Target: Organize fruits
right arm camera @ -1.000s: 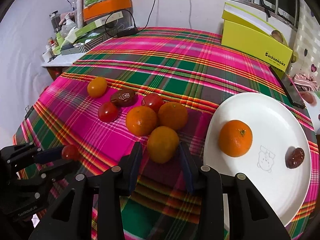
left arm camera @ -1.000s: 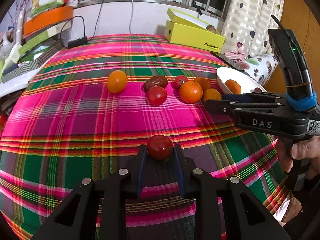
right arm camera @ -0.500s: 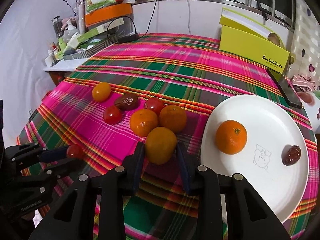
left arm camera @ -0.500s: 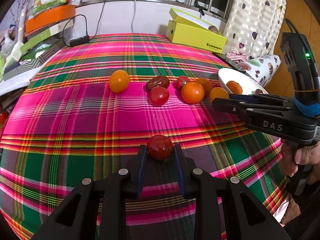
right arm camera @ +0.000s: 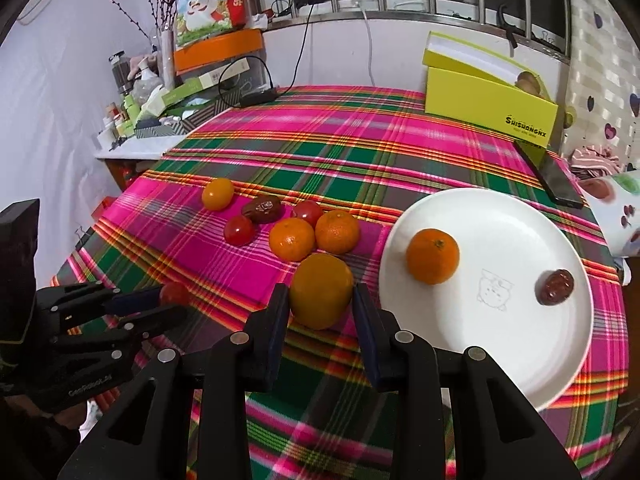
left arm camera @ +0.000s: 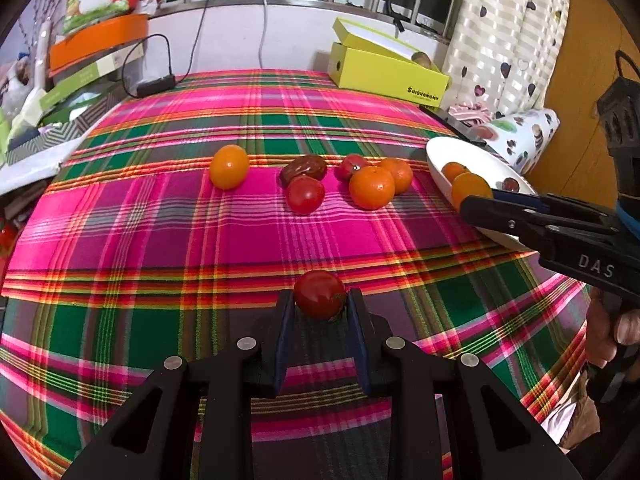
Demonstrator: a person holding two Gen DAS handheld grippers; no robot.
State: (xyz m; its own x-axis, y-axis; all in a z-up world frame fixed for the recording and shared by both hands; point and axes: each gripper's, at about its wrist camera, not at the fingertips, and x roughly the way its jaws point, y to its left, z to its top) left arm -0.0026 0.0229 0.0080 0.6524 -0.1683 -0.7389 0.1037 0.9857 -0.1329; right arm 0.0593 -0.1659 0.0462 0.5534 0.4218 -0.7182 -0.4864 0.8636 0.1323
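A yellow-green box (right arm camera: 490, 94) stands at the far right of the plaid tablecloth (right arm camera: 360, 152), a black phone (right arm camera: 554, 176) just in front of it, a black charger (right arm camera: 258, 98) with its cable far left.

Left gripper (left arm camera: 320, 306) has its 2 fingers clamped on a tomato (left arm camera: 319, 294), held low over the cloth (left arm camera: 160, 240). Right gripper (right arm camera: 320, 300) is squeezing an orange (right arm camera: 321, 290) just left of the plate (right arm camera: 520, 360). A hand (left arm camera: 616, 328) grips the right gripper's handle, right of the cloth.
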